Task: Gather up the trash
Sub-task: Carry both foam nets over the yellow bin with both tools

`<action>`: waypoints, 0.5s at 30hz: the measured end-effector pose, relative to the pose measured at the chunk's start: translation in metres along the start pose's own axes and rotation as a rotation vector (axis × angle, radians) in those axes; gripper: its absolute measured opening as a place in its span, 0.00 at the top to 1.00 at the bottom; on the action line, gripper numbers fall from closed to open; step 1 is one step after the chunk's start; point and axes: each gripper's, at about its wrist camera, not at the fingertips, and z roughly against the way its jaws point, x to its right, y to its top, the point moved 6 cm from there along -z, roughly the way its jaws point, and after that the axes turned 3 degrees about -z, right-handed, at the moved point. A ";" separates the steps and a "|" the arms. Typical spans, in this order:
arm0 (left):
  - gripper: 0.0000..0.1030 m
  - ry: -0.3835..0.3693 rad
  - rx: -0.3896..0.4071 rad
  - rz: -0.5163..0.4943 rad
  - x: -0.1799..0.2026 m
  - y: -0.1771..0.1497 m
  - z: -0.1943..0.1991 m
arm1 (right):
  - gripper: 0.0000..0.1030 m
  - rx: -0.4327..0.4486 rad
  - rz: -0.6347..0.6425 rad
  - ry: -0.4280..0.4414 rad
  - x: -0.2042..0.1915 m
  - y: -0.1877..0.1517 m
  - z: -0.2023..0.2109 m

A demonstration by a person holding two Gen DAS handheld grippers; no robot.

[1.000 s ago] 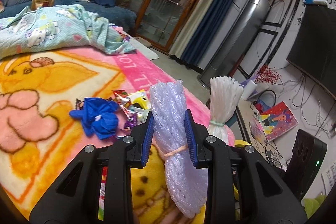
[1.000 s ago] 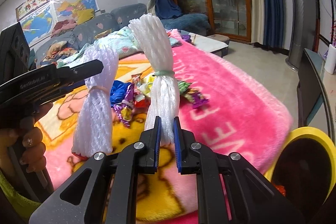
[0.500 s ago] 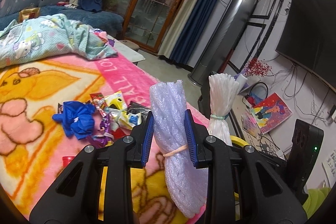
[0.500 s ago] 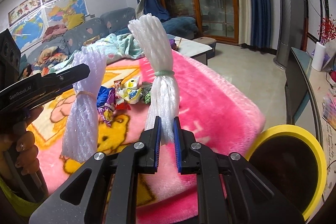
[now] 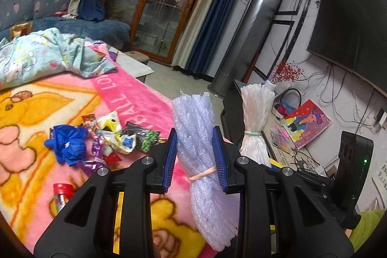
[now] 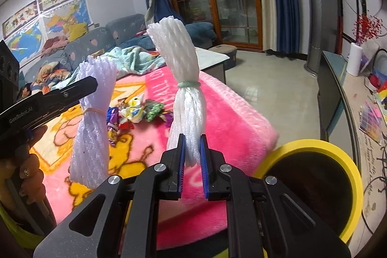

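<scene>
Because both foam bundles are bound for the yellow bin (image 6: pixel 348 175) at lower right, the left gripper (image 5: pixel 195 156) clamps the lilac bundle (image 5: pixel 200 151) upright, the right gripper (image 6: pixel 192 156) pinches the white bundle (image 6: pixel 183 88); wrappers (image 5: pixel 108 137) lie on the blanket (image 5: pixel 135 98).

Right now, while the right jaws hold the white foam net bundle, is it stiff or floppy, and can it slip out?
The white foam net bundle stands upright above the right gripper, so it seems fairly stiff while its green band binds it. It looks very light for its size. The jaws squeeze it thin, so it is soft; slipping seems unlikely, though the grip is only near its bottom end.
</scene>
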 end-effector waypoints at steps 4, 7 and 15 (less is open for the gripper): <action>0.78 -0.013 -0.005 -0.024 0.016 -0.001 -0.007 | 0.89 0.000 -0.017 -0.020 0.012 -0.002 0.008; 0.78 -0.023 -0.007 -0.042 0.027 -0.003 -0.011 | 0.89 0.003 -0.029 -0.039 0.025 -0.005 0.016; 0.78 -0.067 -0.026 -0.111 0.065 -0.010 -0.025 | 0.89 0.013 -0.067 -0.087 0.051 -0.009 0.031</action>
